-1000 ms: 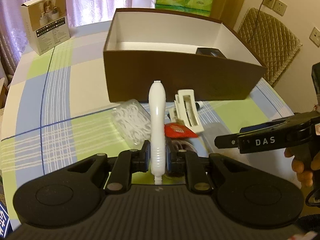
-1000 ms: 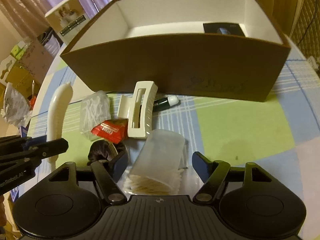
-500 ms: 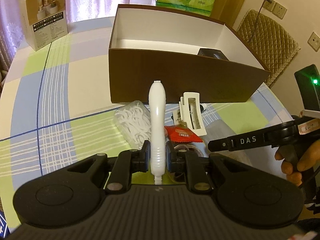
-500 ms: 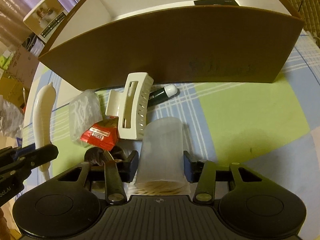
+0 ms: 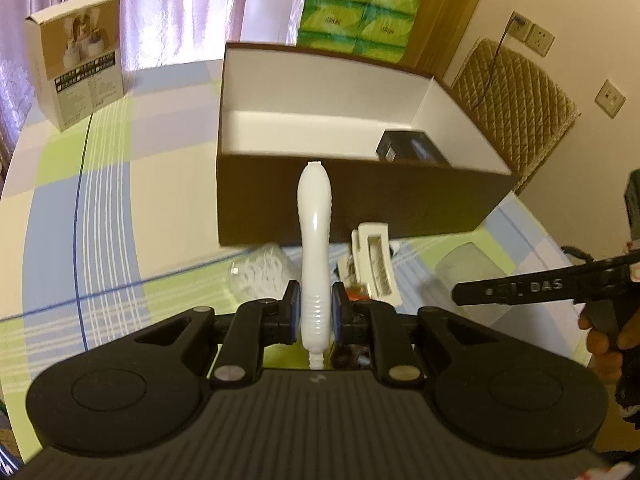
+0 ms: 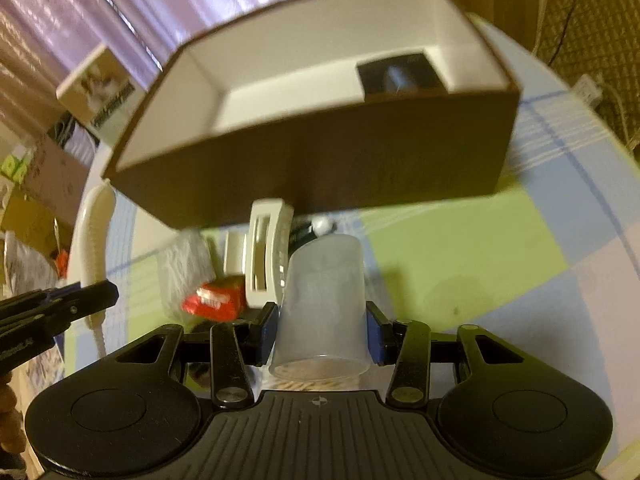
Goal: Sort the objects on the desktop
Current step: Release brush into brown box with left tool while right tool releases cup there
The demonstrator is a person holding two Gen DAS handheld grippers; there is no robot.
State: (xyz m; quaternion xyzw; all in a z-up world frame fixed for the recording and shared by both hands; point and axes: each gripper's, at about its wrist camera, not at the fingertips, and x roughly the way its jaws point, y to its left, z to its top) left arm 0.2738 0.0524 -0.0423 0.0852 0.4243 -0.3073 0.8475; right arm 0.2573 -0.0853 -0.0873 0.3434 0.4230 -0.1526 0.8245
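Raised: frosted cup point(image 6: 322, 300) in right claw point(image 6: 322, 334) | translucent, tapered

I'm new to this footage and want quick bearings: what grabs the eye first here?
The big brown box with its white inside dominates the table's middle. Before it, the left hand-held gripper clamps a long white handle pointing at the box, and the right hand-held gripper clamps a frosted plastic container.
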